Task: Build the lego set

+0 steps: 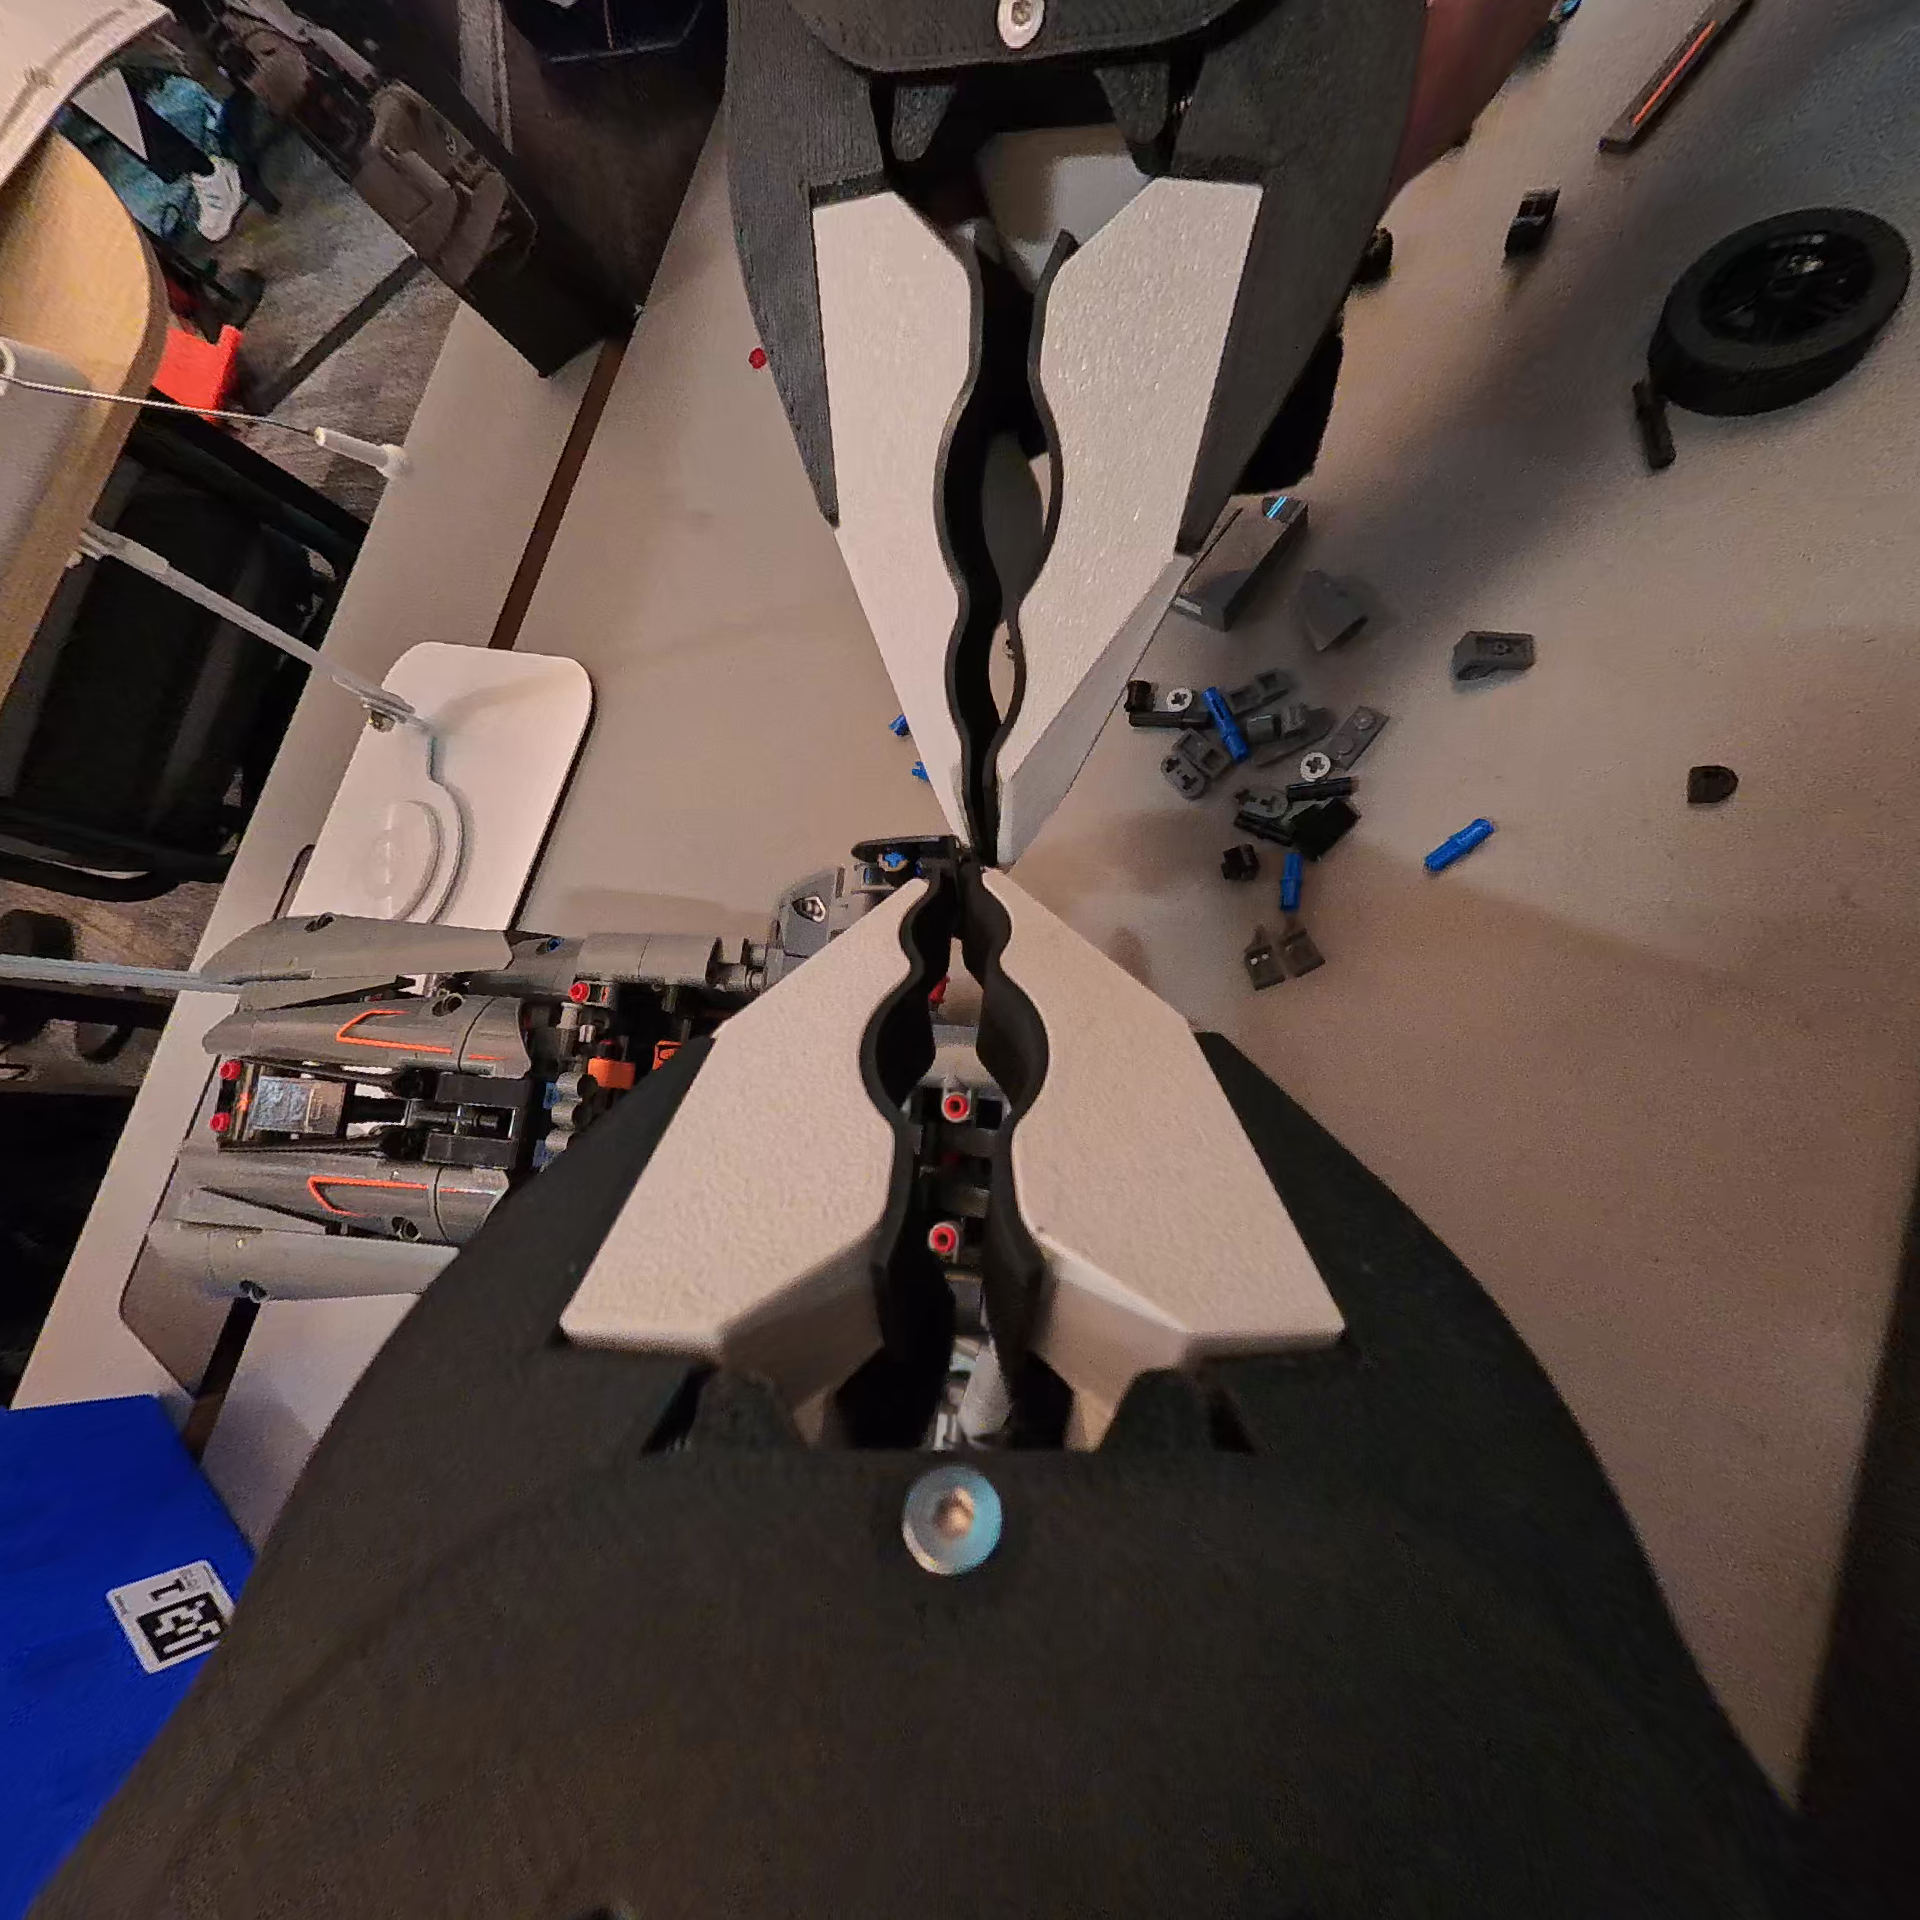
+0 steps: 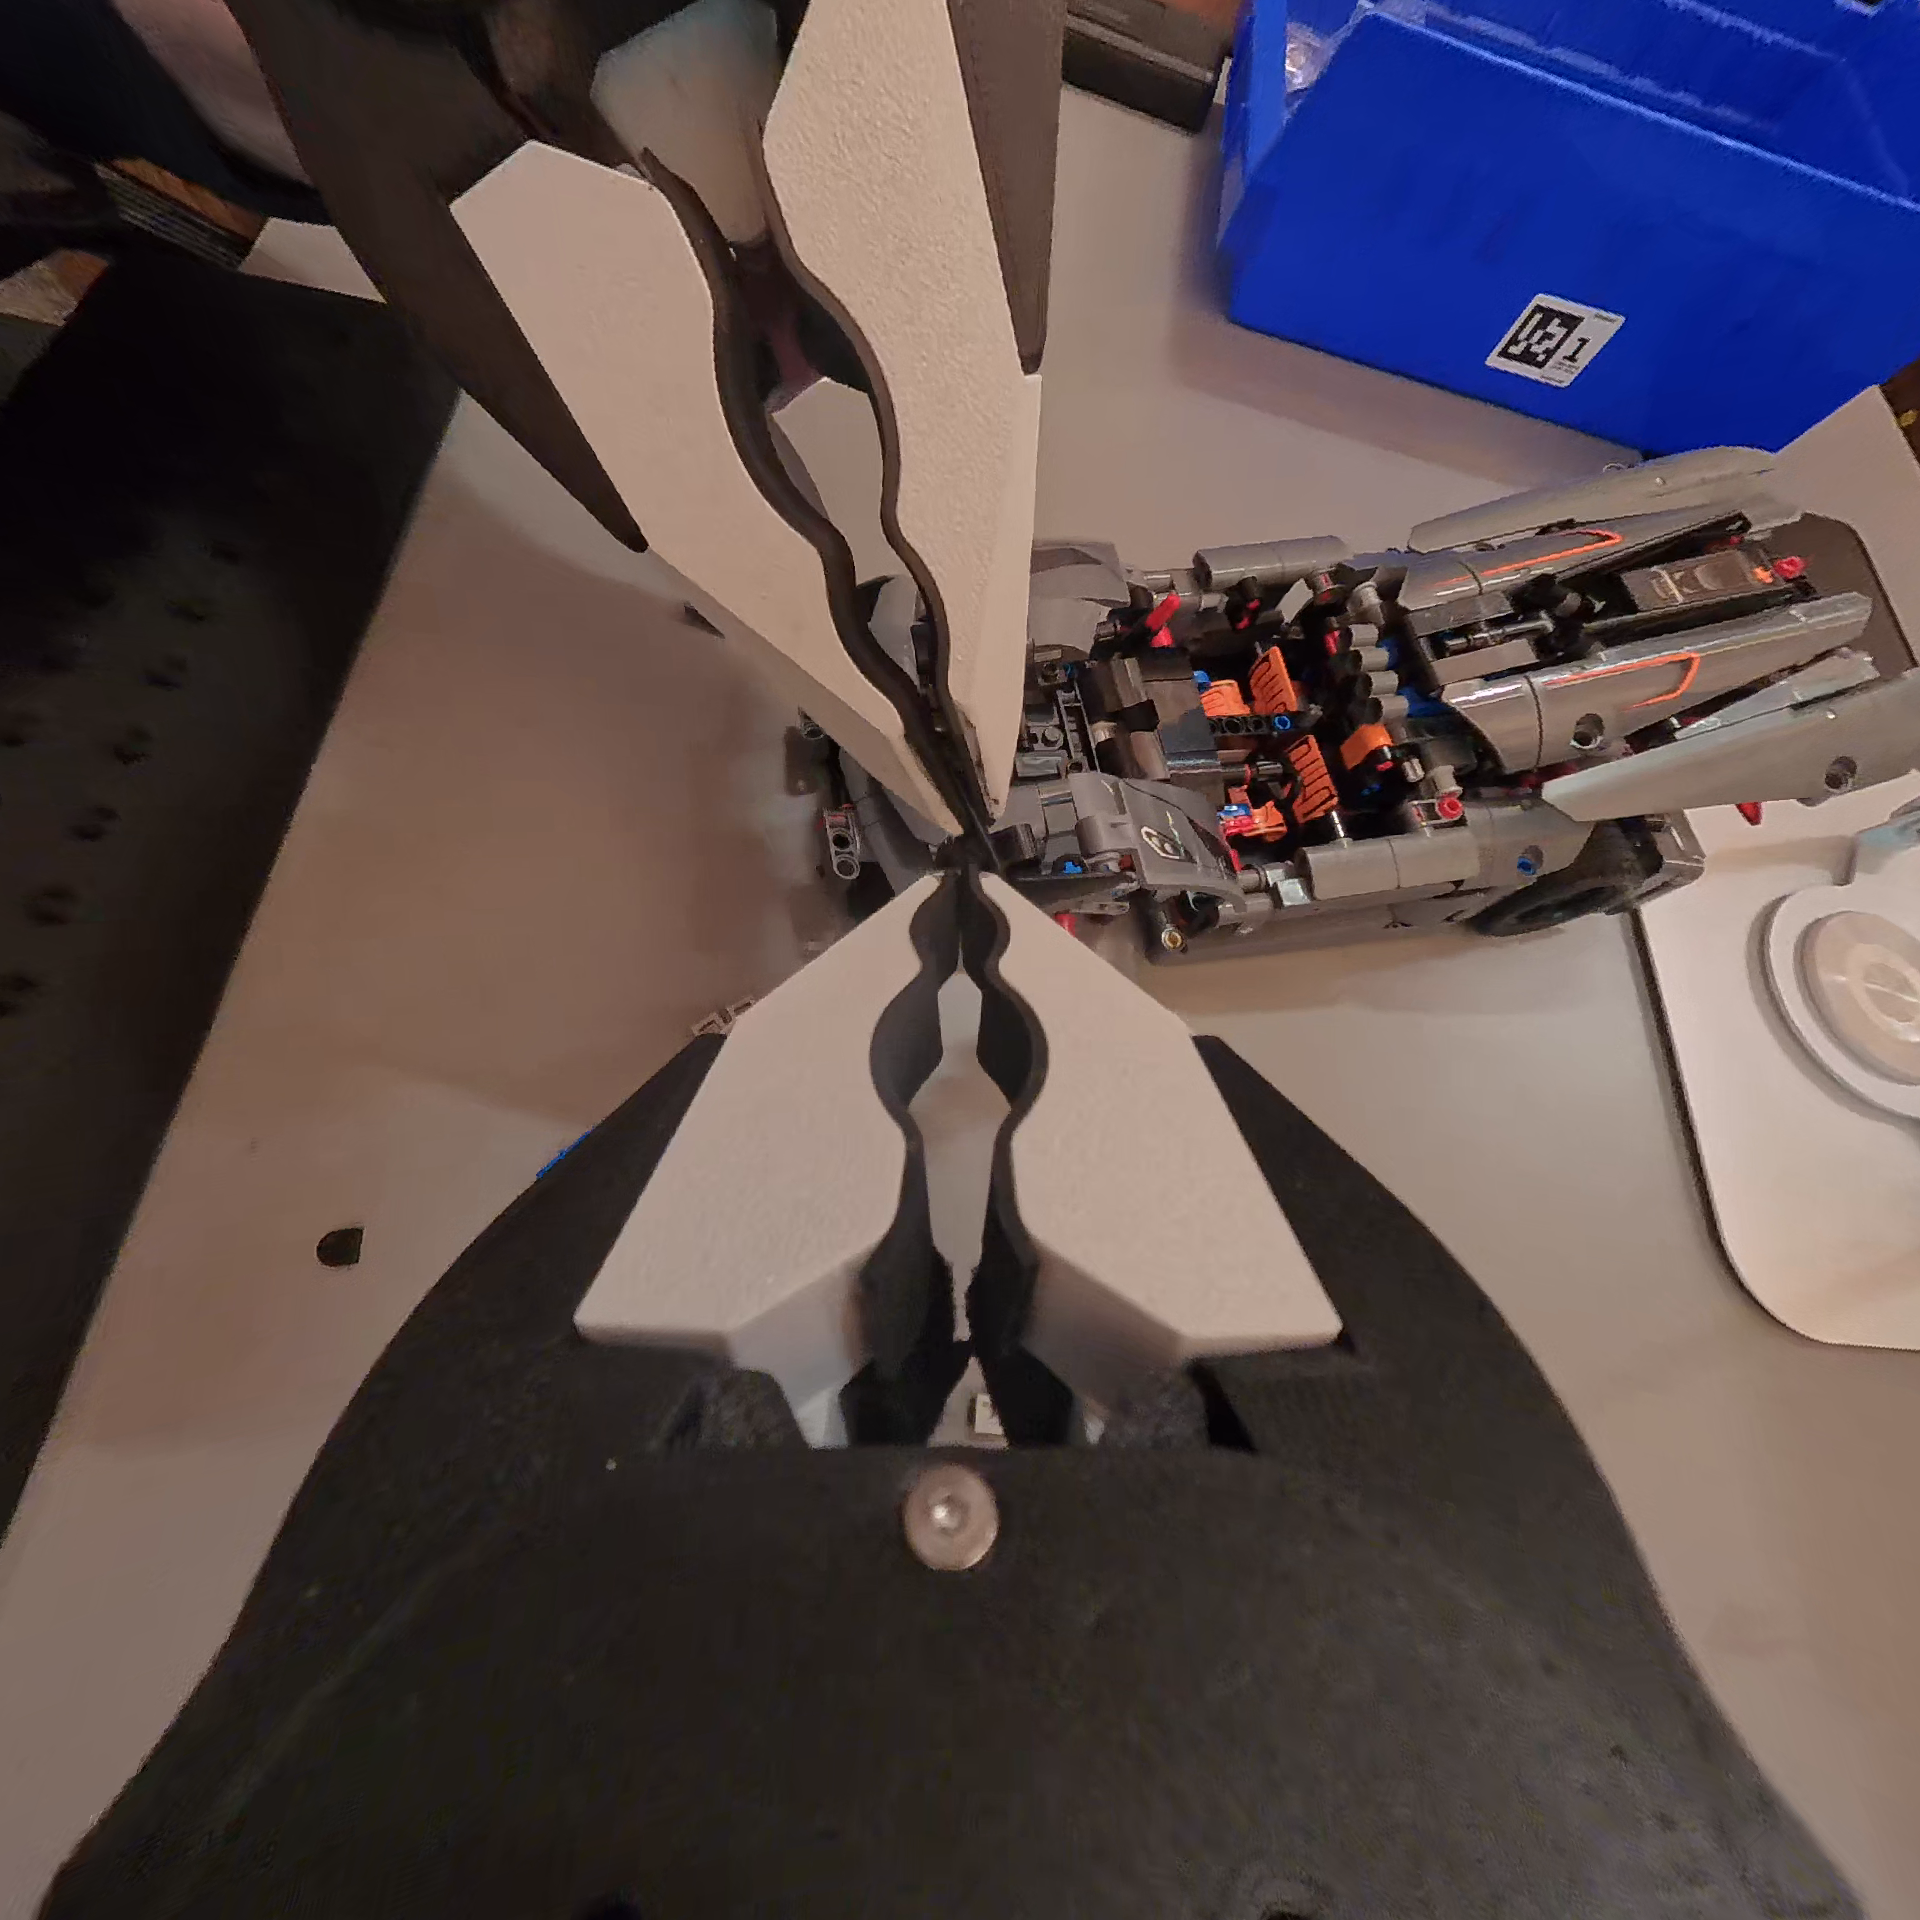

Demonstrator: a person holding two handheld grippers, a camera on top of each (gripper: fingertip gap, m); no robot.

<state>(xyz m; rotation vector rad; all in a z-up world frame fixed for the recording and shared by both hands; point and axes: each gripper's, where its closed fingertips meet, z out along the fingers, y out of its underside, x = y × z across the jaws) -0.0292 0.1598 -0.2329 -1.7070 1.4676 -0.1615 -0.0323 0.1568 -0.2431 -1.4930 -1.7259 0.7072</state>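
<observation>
On the pale table (image 1: 1558, 1143), both grippers meet tip to tip at the front end of a grey Lego car (image 2: 1403, 727). From the left wrist view, the left gripper (image 1: 961, 868) has its white fingers drawn together with only a thin wavy gap between the black pads, and a small black piece (image 1: 904, 852) sits right at its tips; whether it is actually pinched there, I cannot tell. The right gripper (image 1: 982, 821) comes in from the opposite side, its jaws likewise nearly closed, tips touching the same spot.

From the right wrist view, the right gripper (image 2: 961, 873) shows the same narrow gap, and the left gripper (image 2: 951, 769) reaches down over the car's nose. What either one holds is hidden where the tips meet.

The car lies lengthwise, with orange trim lines on grey body panels and exposed black, red and orange parts in its middle. Near it lie a scatter of loose dark grey and blue pieces (image 1: 1257, 758), a black wheel (image 1: 1782, 307) well apart, a blue bin (image 2: 1558, 197) and a white stand base (image 2: 1818, 1039).
</observation>
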